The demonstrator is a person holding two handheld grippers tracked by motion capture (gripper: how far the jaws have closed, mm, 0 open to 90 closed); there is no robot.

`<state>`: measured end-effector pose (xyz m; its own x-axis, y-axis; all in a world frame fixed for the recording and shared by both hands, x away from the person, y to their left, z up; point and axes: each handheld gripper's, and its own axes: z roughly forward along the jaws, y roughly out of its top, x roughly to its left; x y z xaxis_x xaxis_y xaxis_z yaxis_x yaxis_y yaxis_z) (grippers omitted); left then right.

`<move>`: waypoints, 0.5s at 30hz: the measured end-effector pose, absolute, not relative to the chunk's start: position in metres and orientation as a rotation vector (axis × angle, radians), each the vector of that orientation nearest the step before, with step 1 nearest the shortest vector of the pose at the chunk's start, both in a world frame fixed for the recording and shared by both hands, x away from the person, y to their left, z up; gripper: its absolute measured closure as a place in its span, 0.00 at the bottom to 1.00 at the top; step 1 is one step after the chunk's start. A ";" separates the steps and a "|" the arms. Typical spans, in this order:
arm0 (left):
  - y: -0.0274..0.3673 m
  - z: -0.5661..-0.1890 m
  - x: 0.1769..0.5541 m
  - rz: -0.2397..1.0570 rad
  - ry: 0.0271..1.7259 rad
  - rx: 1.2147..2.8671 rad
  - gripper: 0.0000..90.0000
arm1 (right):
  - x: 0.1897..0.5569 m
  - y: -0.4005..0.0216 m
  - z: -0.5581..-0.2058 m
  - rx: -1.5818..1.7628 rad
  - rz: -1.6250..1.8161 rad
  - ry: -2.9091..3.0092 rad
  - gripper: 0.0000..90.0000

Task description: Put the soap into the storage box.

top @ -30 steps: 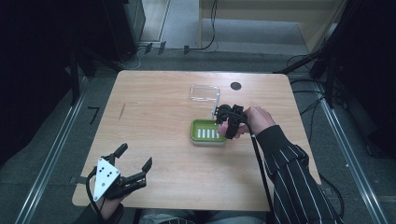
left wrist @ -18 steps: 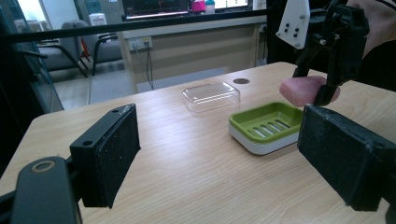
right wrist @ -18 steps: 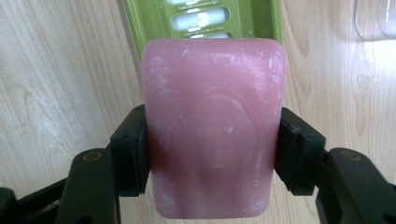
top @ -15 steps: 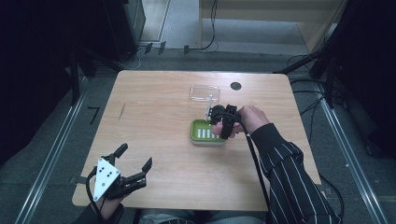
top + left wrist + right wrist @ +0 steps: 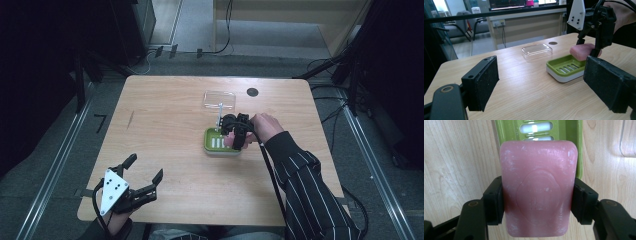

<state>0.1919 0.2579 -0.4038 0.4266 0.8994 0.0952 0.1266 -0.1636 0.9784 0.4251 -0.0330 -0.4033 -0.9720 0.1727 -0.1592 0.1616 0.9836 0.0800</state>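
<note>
Pink soap (image 5: 537,187) sat clamped between the pads of the right gripper (image 5: 537,202), the jaws pressing on its two long sides so that the broad stamped face lay open to that gripper's own camera. Gripping by the narrow sides probably left the flat underside free to go down onto the ribs of the green soap dish (image 5: 537,135), which lay just beyond the jaw tips and partly under the far end of the bar. From the left gripper view the bar (image 5: 584,51) hung just over the dish's (image 5: 565,67) near end, seemingly not yet resting in it, with the right gripper (image 5: 596,32) above it. Farther out past the dish lay the clear plastic lid (image 5: 219,99), set aside, likely so the tray stayed open for loading.

Near the table's front edge, well apart from all this, the left gripper (image 5: 145,181) held nothing; its jaws stood wide with only bare wood between the pads (image 5: 482,82).

Compared with a second earlier, the right gripper (image 5: 234,131) had shifted slightly inward over the dish (image 5: 216,144), so its hand reached a little farther across the tray. The left gripper, the lid and the dish lay where they had been.
</note>
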 end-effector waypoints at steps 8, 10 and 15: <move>0.258 -0.404 0.192 0.892 0.925 1.598 0.15 | 0.426 -0.029 -0.407 0.237 0.102 2.967 0.43; 0.258 -0.404 0.192 0.892 0.924 1.600 0.15 | 0.426 -0.028 -0.407 0.226 0.100 2.966 0.43; 0.258 -0.404 0.192 0.892 0.924 1.599 0.15 | 0.425 -0.026 -0.410 0.215 0.098 2.977 0.43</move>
